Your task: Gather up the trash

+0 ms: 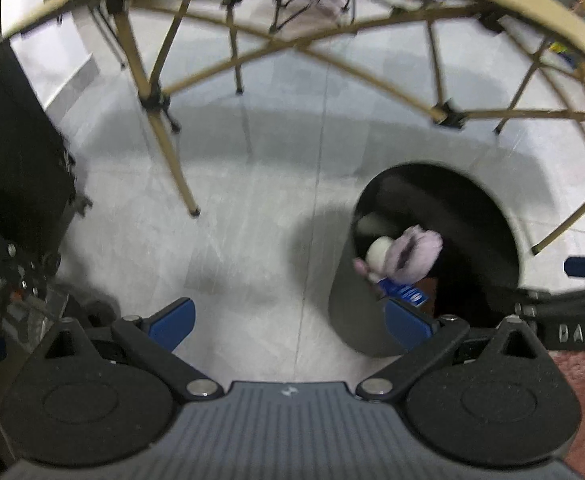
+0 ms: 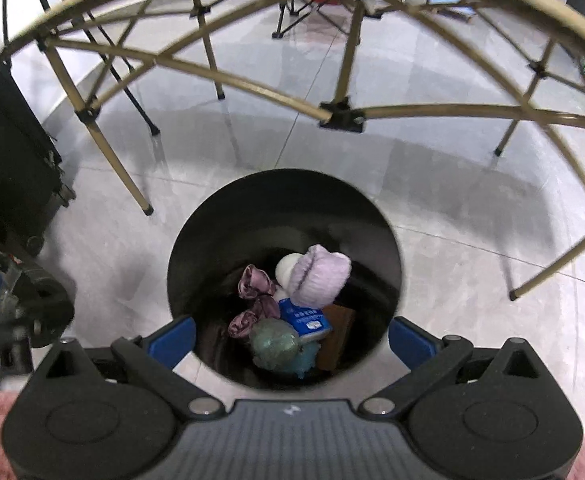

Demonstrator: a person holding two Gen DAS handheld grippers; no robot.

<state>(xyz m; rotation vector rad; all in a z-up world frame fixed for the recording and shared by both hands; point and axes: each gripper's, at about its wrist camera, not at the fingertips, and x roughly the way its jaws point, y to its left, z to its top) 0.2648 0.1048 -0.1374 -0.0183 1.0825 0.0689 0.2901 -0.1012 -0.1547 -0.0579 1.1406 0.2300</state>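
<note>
Below our right hand-held gripper (image 2: 292, 340) stands the black bin (image 2: 388, 240) on the grey tile floor (image 2: 472, 208), its mouth open straight under us. We hold this gripper's blue fingers (image 2: 174, 340) spread wide, with nothing between them. Trash lies in the bin: a lilac wad (image 2: 320, 276), a white ball (image 2: 286, 266) beside it, purple crumpled pieces (image 2: 252, 296), a blue packet (image 2: 306, 320) and a green-blue tuft (image 2: 276, 344). Our left hand-held gripper (image 1: 288, 324) is wide too and empty, over bare floor (image 1: 232, 220), with the bin (image 1: 352, 312) at its right finger (image 1: 406, 324). A tan-framed desk (image 2: 228, 80) stands beyond the bin, a black case (image 2: 8, 140) to the left.
</note>
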